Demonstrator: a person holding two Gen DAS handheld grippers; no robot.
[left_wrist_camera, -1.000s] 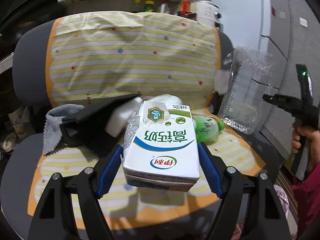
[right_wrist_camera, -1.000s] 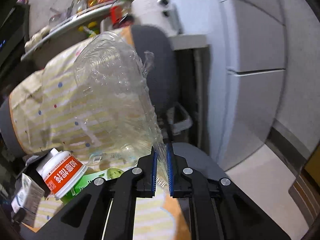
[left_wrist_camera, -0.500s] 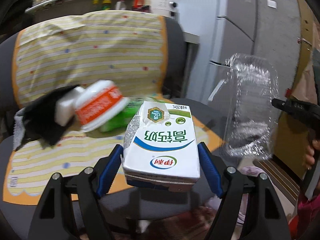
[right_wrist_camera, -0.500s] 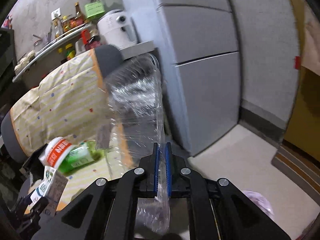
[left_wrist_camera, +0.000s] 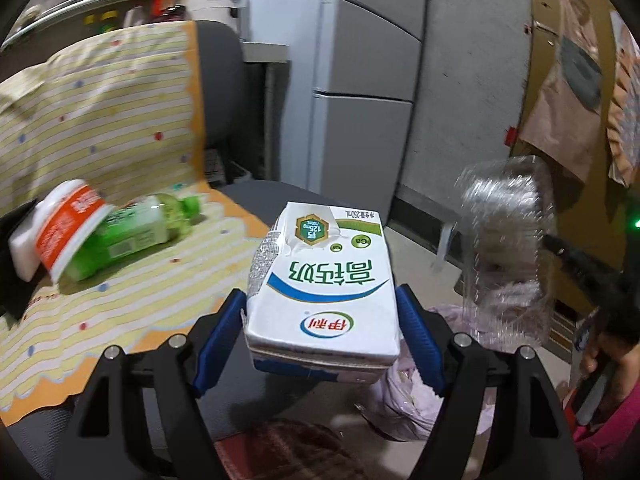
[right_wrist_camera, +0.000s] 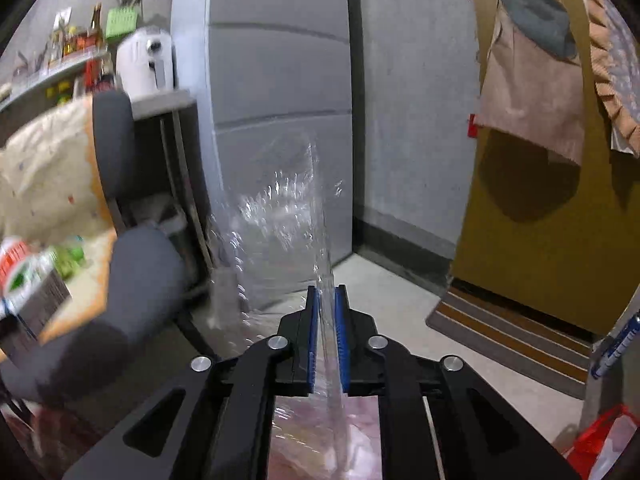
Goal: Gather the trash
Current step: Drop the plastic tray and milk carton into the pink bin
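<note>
My left gripper [left_wrist_camera: 320, 312] is shut on a white milk carton [left_wrist_camera: 324, 284] with blue and green print, held in the air past the chair's front edge. My right gripper [right_wrist_camera: 328, 300] is shut on the edge of a clear plastic container [right_wrist_camera: 276, 216], which also shows in the left wrist view [left_wrist_camera: 506, 256]. A pale pink trash bag [left_wrist_camera: 412, 400] lies on the floor below both grippers; it also shows in the right wrist view [right_wrist_camera: 304, 432]. A green bottle [left_wrist_camera: 132, 236] and an orange-and-white cup [left_wrist_camera: 64, 232] lie on the chair seat.
A grey chair [left_wrist_camera: 218, 76] with a yellow striped cover [left_wrist_camera: 100, 120] stands at left. A grey fridge [left_wrist_camera: 372, 80] stands behind. A mustard door [right_wrist_camera: 536, 208] with hanging clothes and a doormat [right_wrist_camera: 508, 332] are at right. A red bag [right_wrist_camera: 604, 440] sits low right.
Both grippers have swung right, away from the chair seat, carrying the carton and the clear container out over the floor and the pink bag.
</note>
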